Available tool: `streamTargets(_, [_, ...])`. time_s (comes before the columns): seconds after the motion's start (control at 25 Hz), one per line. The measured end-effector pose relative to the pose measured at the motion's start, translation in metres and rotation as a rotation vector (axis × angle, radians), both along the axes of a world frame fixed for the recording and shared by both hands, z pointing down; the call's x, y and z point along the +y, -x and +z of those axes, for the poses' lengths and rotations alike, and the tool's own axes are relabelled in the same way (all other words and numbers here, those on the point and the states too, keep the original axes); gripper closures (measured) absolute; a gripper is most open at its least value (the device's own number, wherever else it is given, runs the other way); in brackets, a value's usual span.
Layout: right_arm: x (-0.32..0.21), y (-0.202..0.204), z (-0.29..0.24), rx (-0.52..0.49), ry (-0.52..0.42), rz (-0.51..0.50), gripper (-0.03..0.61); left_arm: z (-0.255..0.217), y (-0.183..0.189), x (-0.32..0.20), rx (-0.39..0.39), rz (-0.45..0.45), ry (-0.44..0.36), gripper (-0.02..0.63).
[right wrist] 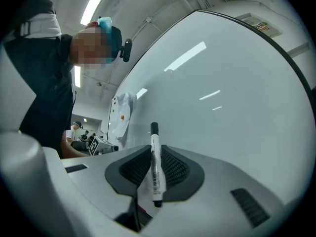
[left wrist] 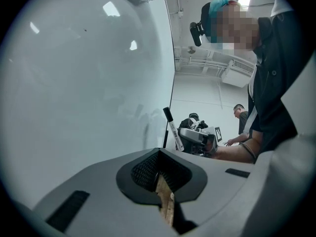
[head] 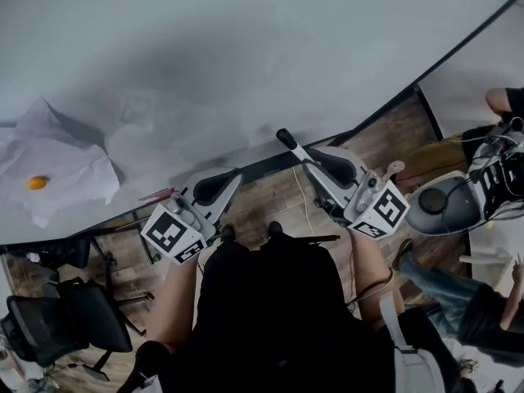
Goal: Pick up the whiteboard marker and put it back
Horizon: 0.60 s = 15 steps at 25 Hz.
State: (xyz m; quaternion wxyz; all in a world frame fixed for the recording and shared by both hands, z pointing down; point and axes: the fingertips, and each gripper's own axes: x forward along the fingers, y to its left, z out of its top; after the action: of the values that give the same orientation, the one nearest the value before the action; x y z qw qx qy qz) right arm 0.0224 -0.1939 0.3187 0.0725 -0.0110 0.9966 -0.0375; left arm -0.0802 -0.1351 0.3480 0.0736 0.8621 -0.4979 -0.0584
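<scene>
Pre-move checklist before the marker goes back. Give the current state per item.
1. Whiteboard marker gripped by right gripper: ok, jaws shut on its barrel.
2. Cap fitted: ok, black cap on the forward end.
3. Left gripper free: ok, jaws together, nothing between them.
4. Marker tip clear of whiteboard: cannot tell, it points close along the surface.
5. Put-back spot found: cannot tell, no tray or ledge clearly in view.
6. Paper sheet out of the path: ok, it hangs far to the left on the board.
</scene>
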Motion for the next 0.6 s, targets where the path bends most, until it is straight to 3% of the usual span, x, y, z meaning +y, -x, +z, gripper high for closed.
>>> streamTargets(0.28, [-0.004, 0.002, 0.023, 0.077, -0.031, -0.022, 0.505, 0.015, -0.004, 0.0, 0.025, -0.02, 0.03, 0.603])
streamTargets(0.6, [-0.006, 0.002, 0.049, 0.193, -0.134, -0.057, 0.505, 0.028, -0.012, -0.003, 0.043, -0.03, 0.057, 0.603])
